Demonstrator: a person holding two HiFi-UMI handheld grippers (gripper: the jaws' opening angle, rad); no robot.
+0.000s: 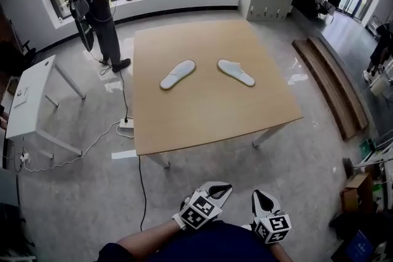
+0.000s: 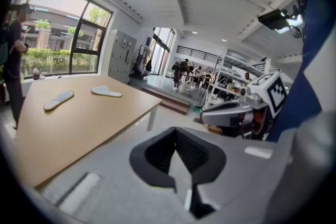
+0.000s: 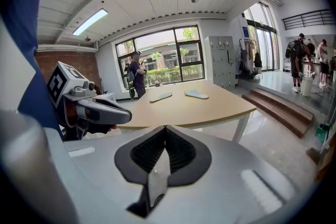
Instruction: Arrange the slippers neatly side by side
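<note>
Left gripper (image 1: 221, 188), right gripper (image 1: 259, 194) closed, empty, short of table (image 1: 209, 123) near edge. Open first, then pivot left slipper (image 1: 177, 74), right slipper (image 1: 236, 72) parallel.

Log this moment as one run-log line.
stage: before reach | left gripper: jaws shut, empty | right gripper: jaws shut, empty | left slipper, right slipper: apart, splayed on table, untouched
</note>
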